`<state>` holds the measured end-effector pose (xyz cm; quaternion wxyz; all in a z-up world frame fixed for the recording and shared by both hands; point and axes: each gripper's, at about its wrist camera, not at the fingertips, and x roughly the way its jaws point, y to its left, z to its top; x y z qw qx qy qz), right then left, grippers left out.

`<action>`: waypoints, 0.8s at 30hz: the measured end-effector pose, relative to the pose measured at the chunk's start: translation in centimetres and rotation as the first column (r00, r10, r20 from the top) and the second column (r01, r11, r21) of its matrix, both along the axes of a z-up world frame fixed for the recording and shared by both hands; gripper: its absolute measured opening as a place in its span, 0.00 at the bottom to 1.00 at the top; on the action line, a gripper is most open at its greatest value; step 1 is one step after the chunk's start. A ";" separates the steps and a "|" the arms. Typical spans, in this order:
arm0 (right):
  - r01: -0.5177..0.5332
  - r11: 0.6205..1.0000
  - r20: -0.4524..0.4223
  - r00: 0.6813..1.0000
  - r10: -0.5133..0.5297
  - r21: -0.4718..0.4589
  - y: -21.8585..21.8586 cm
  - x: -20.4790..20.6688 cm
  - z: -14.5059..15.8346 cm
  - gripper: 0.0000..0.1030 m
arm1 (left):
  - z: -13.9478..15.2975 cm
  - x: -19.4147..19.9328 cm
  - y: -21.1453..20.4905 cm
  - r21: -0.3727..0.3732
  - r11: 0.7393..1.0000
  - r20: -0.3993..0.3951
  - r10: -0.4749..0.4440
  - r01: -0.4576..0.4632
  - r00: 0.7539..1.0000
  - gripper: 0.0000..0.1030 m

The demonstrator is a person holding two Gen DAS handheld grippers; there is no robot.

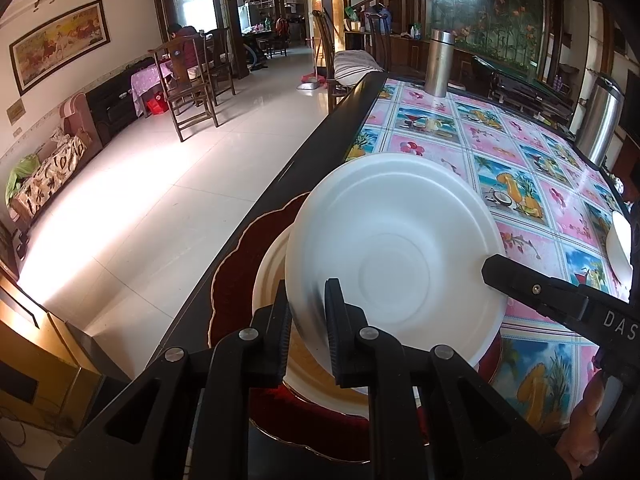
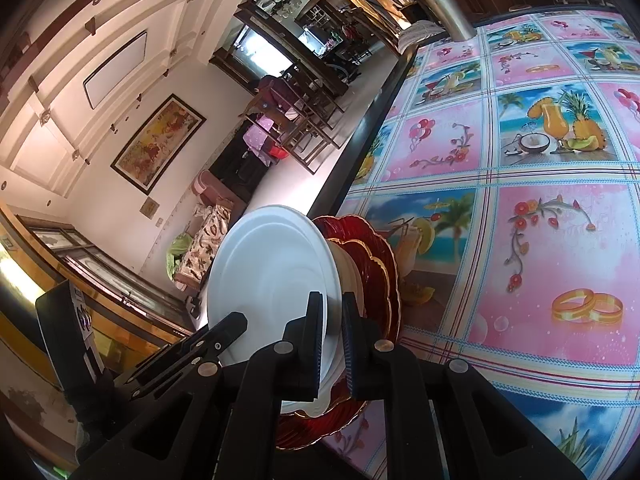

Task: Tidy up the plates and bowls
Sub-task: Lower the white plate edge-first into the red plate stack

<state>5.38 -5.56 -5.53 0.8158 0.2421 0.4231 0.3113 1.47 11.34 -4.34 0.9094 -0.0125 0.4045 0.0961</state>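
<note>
A white plate hangs tilted over a stack at the table's left edge. The stack is a cream plate lying on a red scalloped plate with a gold rim. My left gripper is shut on the white plate's near rim. My right gripper reaches in from the right and pinches the opposite rim. In the right wrist view the right gripper is shut on the white plate, edge-on. The red plate sits just behind, and the left gripper holds the far side.
The table wears a pink and blue picture cloth and has a dark border. A steel flask stands at the far end, a steel canister at the right. Another white dish shows at the right edge. Wooden chairs stand on the floor to the left.
</note>
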 end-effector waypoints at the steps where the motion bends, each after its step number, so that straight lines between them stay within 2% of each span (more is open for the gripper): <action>1: 0.000 1.000 -0.001 1.000 0.000 0.002 0.0 0.0 0.0 0.11 | 0.0 0.0 0.0 -0.001 1.000 -0.001 0.000 0.000 1.000 0.13; 24: 0.003 1.000 -0.009 1.000 -0.003 0.007 0.2 0.0 -0.2 0.11 | -0.1 -0.5 0.2 0.000 1.000 -0.005 0.003 -0.003 1.000 0.14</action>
